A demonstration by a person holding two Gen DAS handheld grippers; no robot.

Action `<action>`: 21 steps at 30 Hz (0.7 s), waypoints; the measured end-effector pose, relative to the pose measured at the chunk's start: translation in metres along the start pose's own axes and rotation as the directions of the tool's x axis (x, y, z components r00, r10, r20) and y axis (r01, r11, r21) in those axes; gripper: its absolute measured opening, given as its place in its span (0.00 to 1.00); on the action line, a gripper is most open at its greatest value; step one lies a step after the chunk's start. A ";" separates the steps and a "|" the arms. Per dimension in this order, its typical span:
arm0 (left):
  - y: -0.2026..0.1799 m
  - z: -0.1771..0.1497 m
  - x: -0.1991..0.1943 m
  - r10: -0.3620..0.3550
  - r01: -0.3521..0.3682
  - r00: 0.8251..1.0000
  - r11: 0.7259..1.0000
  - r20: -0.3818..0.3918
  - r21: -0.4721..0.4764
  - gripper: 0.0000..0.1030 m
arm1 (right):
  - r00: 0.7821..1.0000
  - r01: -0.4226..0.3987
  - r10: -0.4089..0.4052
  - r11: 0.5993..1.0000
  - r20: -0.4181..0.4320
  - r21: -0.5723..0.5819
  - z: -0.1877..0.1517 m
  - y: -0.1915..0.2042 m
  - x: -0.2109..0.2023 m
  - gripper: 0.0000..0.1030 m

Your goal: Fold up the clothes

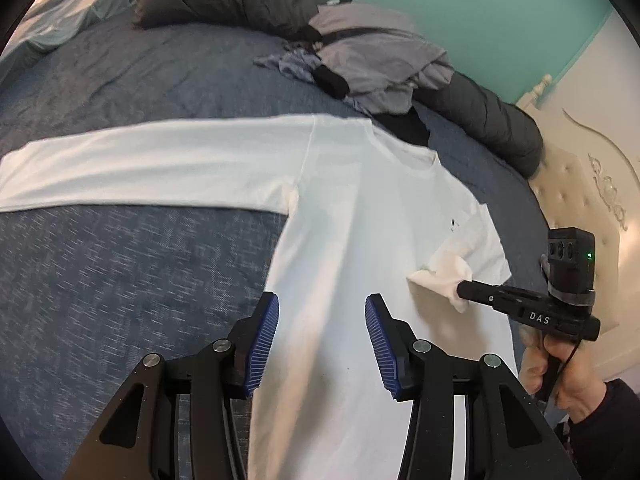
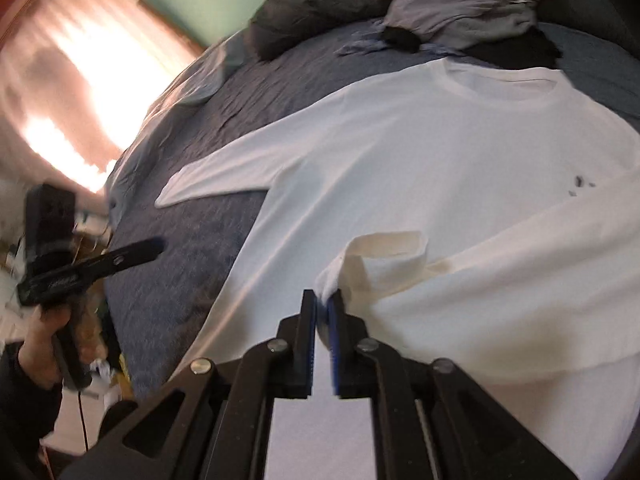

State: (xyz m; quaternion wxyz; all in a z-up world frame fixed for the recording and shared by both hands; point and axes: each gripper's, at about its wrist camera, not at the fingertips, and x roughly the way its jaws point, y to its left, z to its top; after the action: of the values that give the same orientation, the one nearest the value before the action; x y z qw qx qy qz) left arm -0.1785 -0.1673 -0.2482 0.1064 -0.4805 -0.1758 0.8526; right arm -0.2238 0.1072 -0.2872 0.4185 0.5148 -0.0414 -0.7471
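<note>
White long-sleeved shirt lies flat on the bed, one sleeve extended sideways. Right hand-held gripper pinches the other sleeve's cuff, drawn over the body. Left hand-held gripper spread above the shirt's side edge. Clothes pile lies beyond the collar.

A home bedroom. A bed with a blue cover fills the view, a tufted white headboard at one end. The wall is teal.
</note>
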 end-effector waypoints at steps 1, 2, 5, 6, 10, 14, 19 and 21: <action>-0.001 -0.002 0.007 -0.006 0.006 1.000 1.000 -0.012 -0.004 0.48 | 1.000 -0.005 0.005 1.000 -0.009 0.002 -0.003 0.000 0.001 0.09; -0.002 -0.003 0.013 -0.009 0.009 1.000 1.000 -0.022 -0.006 0.48 | 1.000 -0.010 0.010 1.000 -0.018 0.004 -0.006 -0.001 0.003 0.21; -0.010 -0.006 0.031 -0.024 0.024 0.999 1.000 -0.049 -0.002 0.48 | 0.999 -0.047 0.047 0.998 0.012 0.052 -0.014 -0.008 -0.008 0.52; -0.014 -0.007 0.037 -0.029 0.029 0.998 1.000 -0.057 0.001 0.48 | 0.997 -0.073 0.070 0.995 0.038 0.066 -0.016 -0.011 -0.017 0.52; -0.032 -0.009 0.066 -0.048 0.050 0.994 0.998 -0.094 0.025 0.48 | 0.983 -0.055 0.028 0.988 0.182 0.144 -0.034 -0.043 -0.064 0.52; -0.048 -0.012 0.095 -0.043 0.050 0.992 0.997 -0.121 0.058 0.49 | 0.960 -0.031 -0.034 0.974 0.277 0.226 -0.063 -0.083 -0.098 0.52; -0.058 -0.011 0.121 -0.034 0.043 0.992 0.997 -0.122 0.068 0.53 | 0.942 0.052 -0.138 0.960 0.305 0.273 -0.105 -0.120 -0.121 0.52; -0.059 -0.010 0.127 -0.025 0.033 0.994 0.997 -0.111 0.068 0.53 | 0.939 0.055 -0.152 0.952 0.310 0.301 -0.116 -0.132 -0.122 0.52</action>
State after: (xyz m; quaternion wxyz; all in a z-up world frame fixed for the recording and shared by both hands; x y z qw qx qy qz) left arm -0.2354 -0.0665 -0.3286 0.1450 -0.5201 -0.1465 0.8289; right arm -0.1927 0.3170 -0.3166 0.2861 0.4395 -0.1916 -0.8296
